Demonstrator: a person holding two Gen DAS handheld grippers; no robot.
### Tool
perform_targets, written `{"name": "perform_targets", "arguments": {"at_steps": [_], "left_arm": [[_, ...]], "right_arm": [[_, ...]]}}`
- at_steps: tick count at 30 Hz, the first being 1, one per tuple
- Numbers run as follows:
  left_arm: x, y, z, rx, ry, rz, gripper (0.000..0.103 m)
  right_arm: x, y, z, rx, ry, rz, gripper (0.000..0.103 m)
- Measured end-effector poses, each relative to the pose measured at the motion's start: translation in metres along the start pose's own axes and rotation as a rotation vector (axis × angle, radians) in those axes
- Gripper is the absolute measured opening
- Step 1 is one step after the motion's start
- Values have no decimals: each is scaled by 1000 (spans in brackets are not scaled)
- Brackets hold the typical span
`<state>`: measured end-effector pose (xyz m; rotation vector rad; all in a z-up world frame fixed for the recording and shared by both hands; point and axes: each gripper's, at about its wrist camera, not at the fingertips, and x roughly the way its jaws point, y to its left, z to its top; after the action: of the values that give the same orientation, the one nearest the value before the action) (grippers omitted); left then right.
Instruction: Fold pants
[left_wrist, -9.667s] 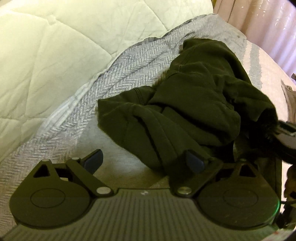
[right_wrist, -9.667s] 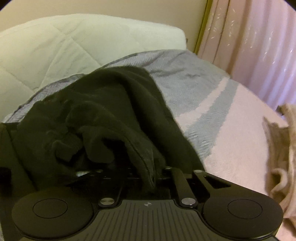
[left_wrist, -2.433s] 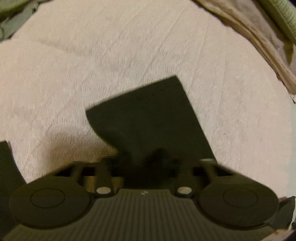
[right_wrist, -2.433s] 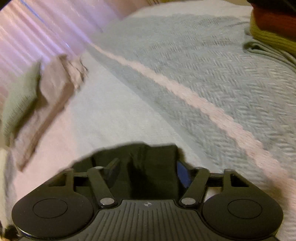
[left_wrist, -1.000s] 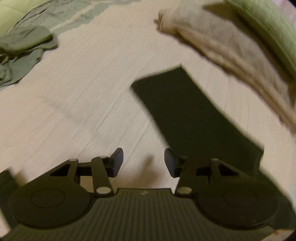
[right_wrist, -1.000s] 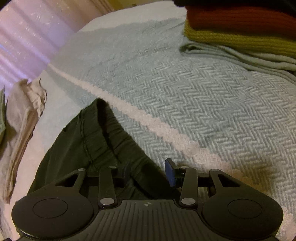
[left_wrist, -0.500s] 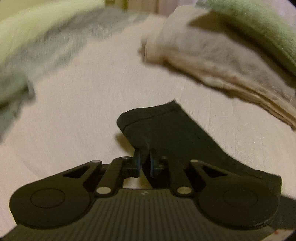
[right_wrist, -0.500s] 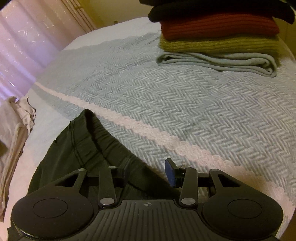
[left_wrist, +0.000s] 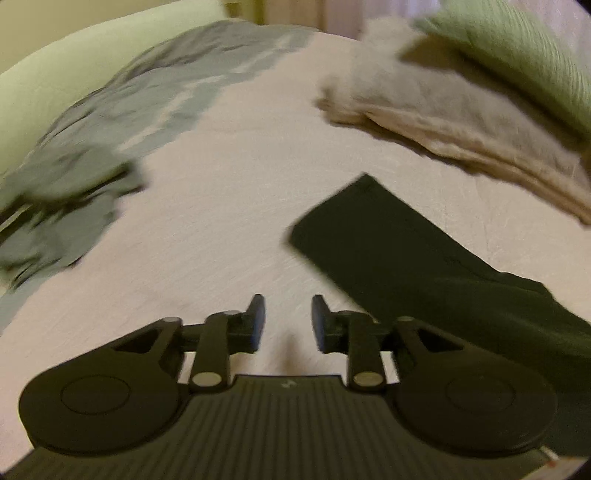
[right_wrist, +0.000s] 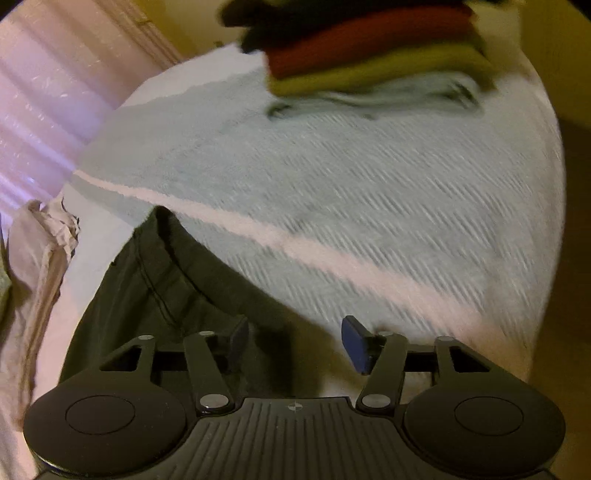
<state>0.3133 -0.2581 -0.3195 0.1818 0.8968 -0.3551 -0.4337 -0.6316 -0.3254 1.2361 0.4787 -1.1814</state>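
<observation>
Right of the left gripper (left_wrist: 284, 319), pants (left_wrist: 406, 251) leg runs diagonally to lower right; jaws opening, empty.

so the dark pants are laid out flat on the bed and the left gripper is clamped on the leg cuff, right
Not quite. The dark pants do lie flat on the bed, but the left gripper is not clamped on the cuff: its jaws are opening with only bare bedspread between them, and the cuff lies off to their right. The left wrist view shows it.
</observation>
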Motion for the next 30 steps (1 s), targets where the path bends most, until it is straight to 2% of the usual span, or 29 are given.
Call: {"name": "perform_targets", "arguments": {"at_steps": [2,5,9,11,12,13,18,21,24,27,30], "left_arm": [[-39,29,-12,-51,9,19,36],[-90,74,-33,-119,41,87,45],[-133,124,-74,-184,93,145,46],[-136,137,-95,-220,148,127,46],[-134,140,-106,-237,176,112,46],[-131,140,-117,-247,200,84,46],[-104,125,-147,-356,231,-51,46],[-75,105,-141,-393,256,-66,41],[-57,71,-109,-340,208,-142,30],[-39,26,-76,-226,195,-201,45],[-34,-3,-63,-128,202,-177,45]], "right_arm": [[4,-8,-8,41,35,54,55],[20,-7,-20,67,51,125,55],[43,7,-39,42,107,192,53],[46,18,-48,0,108,193,26],[44,24,-51,-28,98,182,9],[41,28,-52,-43,79,182,6],[22,52,-46,-96,17,222,4],[15,73,-38,-124,-16,241,4],[10,89,-26,-128,-66,264,4],[21,105,-12,-105,-68,259,4],[34,118,-5,-115,-32,235,4]]}}
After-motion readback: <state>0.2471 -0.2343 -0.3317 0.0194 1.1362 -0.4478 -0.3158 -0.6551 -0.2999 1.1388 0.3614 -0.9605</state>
